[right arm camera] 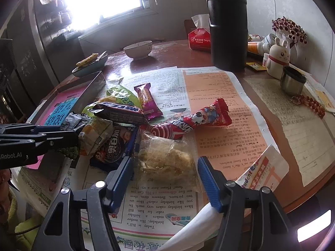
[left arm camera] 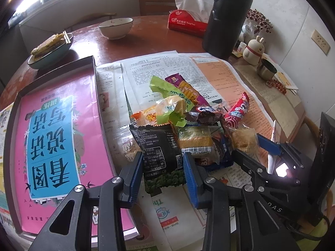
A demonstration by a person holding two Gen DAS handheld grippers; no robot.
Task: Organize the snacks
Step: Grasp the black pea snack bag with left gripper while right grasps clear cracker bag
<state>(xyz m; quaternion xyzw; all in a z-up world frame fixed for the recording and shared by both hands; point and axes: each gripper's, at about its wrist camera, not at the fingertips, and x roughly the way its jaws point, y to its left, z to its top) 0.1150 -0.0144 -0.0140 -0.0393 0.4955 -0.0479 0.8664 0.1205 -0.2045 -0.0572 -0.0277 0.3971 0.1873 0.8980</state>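
A pile of snack packets lies on newspaper (left arm camera: 146, 71). My left gripper (left arm camera: 162, 164) is open, its fingers on either side of a black packet with green peas (left arm camera: 159, 152); I cannot tell if they touch it. My right gripper (right arm camera: 165, 170) is open around a clear bag of pale crumbly pastry (right arm camera: 167, 159). Beside it lie a blue Oreo packet (right arm camera: 115, 148), a red candy wrapper (right arm camera: 188, 121), a purple bar (right arm camera: 146, 100) and a dark chocolate bar (right arm camera: 119, 110). The right gripper also shows in the left wrist view (left arm camera: 253, 146).
A shallow box with a pink book inside (left arm camera: 58, 138) lies left of the pile. Behind stand a tall black flask (left arm camera: 228, 16), a red tissue pack (left arm camera: 188, 21), a white bowl (left arm camera: 116, 28), a plate of food (left arm camera: 50, 48), a rabbit figure (right arm camera: 278, 56) and a steel cup (right arm camera: 292, 81).
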